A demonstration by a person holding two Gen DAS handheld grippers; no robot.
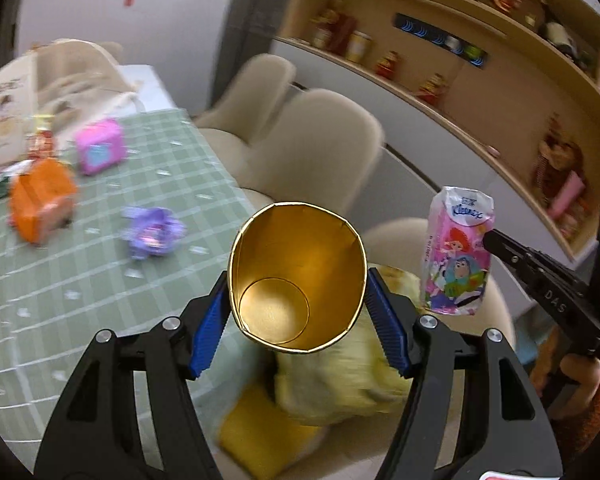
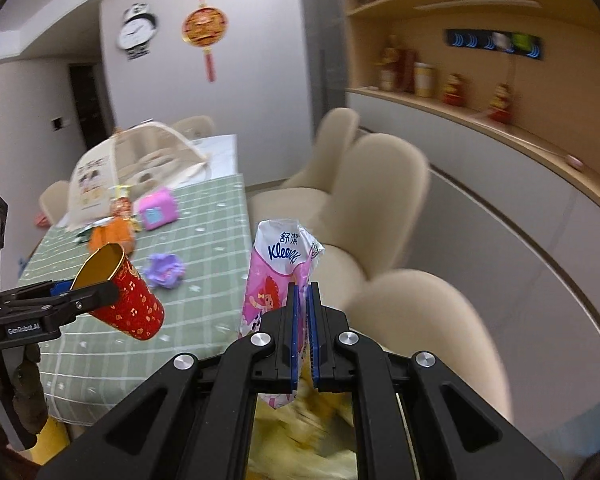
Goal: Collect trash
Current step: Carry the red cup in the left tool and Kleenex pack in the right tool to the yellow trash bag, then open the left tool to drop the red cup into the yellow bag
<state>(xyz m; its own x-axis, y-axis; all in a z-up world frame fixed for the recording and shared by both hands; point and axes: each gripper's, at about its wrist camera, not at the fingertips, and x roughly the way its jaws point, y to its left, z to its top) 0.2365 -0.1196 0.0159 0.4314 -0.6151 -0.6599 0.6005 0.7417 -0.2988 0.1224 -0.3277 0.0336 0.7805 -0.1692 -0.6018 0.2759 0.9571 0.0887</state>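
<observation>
Here, one red cup (image 2: 128, 300) with a gold inside is clamped by the left gripper (image 1: 298, 300), and one pink tissue wrapper (image 2: 276, 264), crumpled, is pinched by the right gripper (image 2: 305, 312).

Left-wrist view: paper cup (image 1: 298, 280) centre frame between left gripper (image 1: 300, 320) pads, tissue pack (image 1: 458, 256) to its right, table (image 1: 60, 280) at left bearing toy boxes (image 1: 98, 146), chairs (image 1: 316, 152) behind cup, shelves (image 1: 480, 60) upper right.

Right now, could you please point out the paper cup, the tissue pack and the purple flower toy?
paper cup (image 1: 300, 276): left wrist view, gold inside wall.
tissue pack (image 2: 274, 276): right wrist view, printed front.
purple flower toy (image 1: 153, 232): left wrist view, its centre.
</observation>
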